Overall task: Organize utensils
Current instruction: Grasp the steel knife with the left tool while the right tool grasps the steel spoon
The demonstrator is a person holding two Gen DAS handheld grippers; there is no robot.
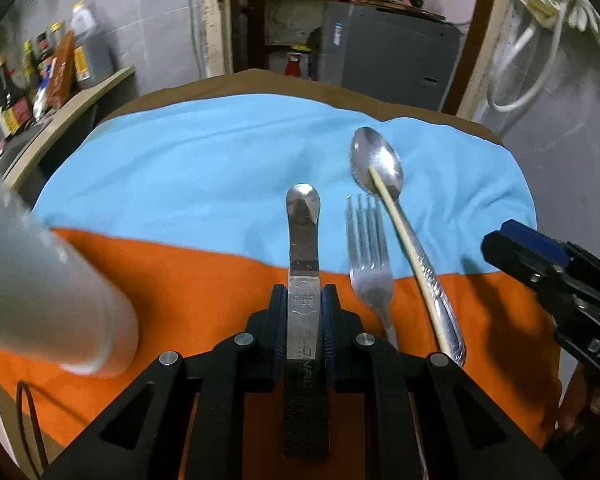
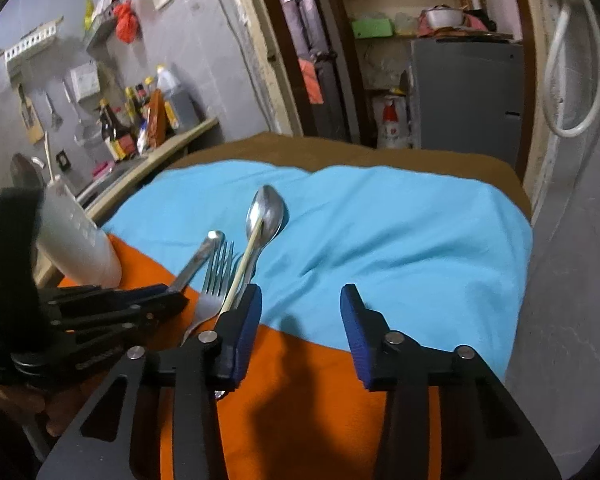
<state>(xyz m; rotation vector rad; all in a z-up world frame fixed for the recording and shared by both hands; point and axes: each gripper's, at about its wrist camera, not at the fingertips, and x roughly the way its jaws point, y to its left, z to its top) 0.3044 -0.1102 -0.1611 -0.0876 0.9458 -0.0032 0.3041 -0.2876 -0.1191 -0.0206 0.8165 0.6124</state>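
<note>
We see the left gripper [image 1: 304, 308] clenched on a table knife [image 1: 302, 248], its two dark pads pressed against the flat sides of the blade just ahead of the black textured handle, which runs back under the tool. The knife's rounded tip points straight away from the gripper, out over the line where an orange cloth [image 1: 204, 280] meets a blue cloth [image 1: 204, 152].

Just to the right of the clamped knife lies a fork [image 1: 370, 264], tines pointing away. Beyond it on the same side a spoon [image 1: 380, 164] rests bowl-up on the blue cloth, with a pale chopstick [image 1: 404, 248] laid along its handle, one end in the bowl. Left of the gripper stands a white cup [image 1: 48, 292] (frosted, with faint markings) on the orange cloth.

The right gripper [image 2: 300, 328] hangs over the cloths with its blue-padded jaws standing apart and nothing between them. From its own camera, the spoon, chopstick and fork sit just ahead of and outside its left finger; we cannot tell whether that finger touches them. The left gripper and the cup lie farther off on that side.
</note>
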